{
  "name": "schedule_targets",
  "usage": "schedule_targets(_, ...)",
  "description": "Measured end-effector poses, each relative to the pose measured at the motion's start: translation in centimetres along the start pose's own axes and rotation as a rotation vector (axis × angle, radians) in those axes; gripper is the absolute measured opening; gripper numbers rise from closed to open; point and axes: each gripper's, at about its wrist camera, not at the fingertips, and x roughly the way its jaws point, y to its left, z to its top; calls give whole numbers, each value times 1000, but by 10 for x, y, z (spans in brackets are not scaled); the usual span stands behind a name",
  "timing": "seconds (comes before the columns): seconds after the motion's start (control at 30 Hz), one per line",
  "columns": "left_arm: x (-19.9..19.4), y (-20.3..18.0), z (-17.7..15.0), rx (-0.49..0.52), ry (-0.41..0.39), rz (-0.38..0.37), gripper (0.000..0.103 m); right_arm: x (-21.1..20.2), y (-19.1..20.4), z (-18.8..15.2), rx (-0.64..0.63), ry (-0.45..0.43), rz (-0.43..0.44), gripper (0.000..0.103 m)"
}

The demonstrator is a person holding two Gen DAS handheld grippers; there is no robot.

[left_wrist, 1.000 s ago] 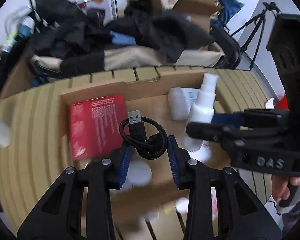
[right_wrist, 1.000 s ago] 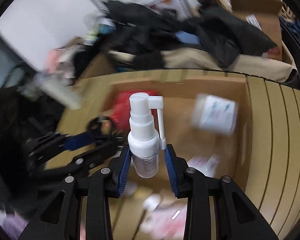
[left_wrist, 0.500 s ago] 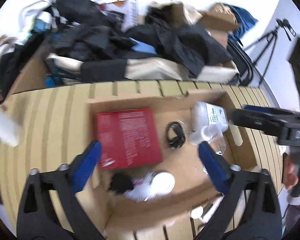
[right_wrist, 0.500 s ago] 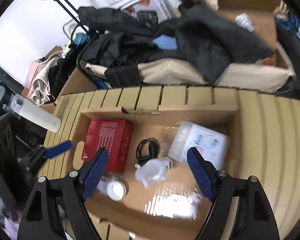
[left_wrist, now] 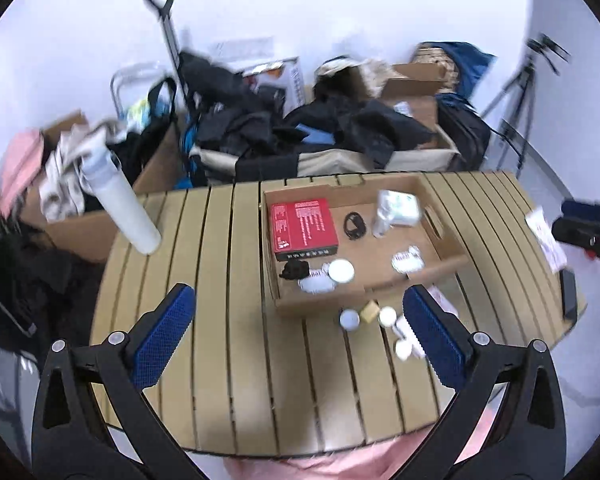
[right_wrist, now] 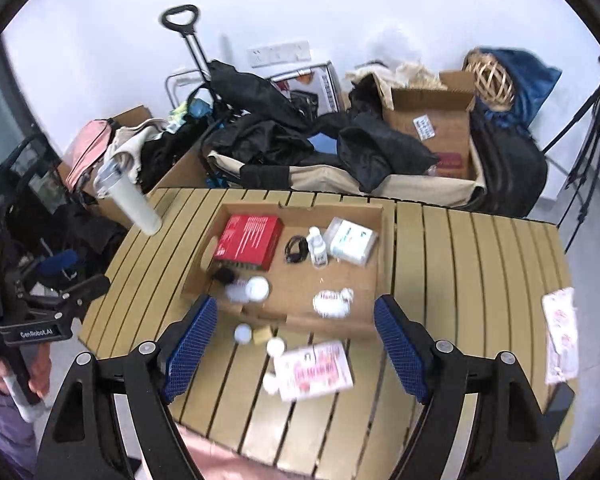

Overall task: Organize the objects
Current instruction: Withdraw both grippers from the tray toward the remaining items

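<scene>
A shallow cardboard box [left_wrist: 444, 236] [right_wrist: 384, 248] stands on the slatted table. In it lie a red box [left_wrist: 303, 227] [right_wrist: 249, 237], a black coiled cable [left_wrist: 354, 225] [right_wrist: 295, 249], a white spray bottle [left_wrist: 381, 220] [right_wrist: 317, 247], a white pack [left_wrist: 400, 207] [right_wrist: 352, 240] and small white items. My left gripper [left_wrist: 300, 338] is open and empty, high above the table's near side. My right gripper [right_wrist: 296, 344] is open and empty, also well back from the box.
Small white jars and a tan cube [left_wrist: 369, 312] [right_wrist: 261, 335] lie on the table in front of the box, beside a pink leaflet [right_wrist: 315, 370]. A second leaflet [right_wrist: 560, 334] lies at the right edge. A white bottle [left_wrist: 120, 204] stands far left. Bags and boxes are piled behind.
Both grippers let go of the cable and the spray bottle, which now lie in the box. Both opened wide and pulled up and back from the table.
</scene>
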Motion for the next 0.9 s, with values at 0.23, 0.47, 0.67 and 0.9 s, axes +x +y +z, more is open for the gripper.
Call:
schedule_targets(0.23, -76, -24, -93, 64, -159, -51, 103, -55, 27, -98, -62, -149, 23, 89)
schedule_targets(0.47, -109, -28, -190, -19, -215, -138, 103, -54, 47, -210, -14, -176, 90, 103)
schedule_targets(0.67, -79, -37, -226, -58, -92, -176, 103, -41, 71, -266, -26, -121, 143, 103)
schedule_targets(0.9, -55, -38, -225, -84, -66, -164, 103, -34, 71, -273, -29, -153, 83, 103)
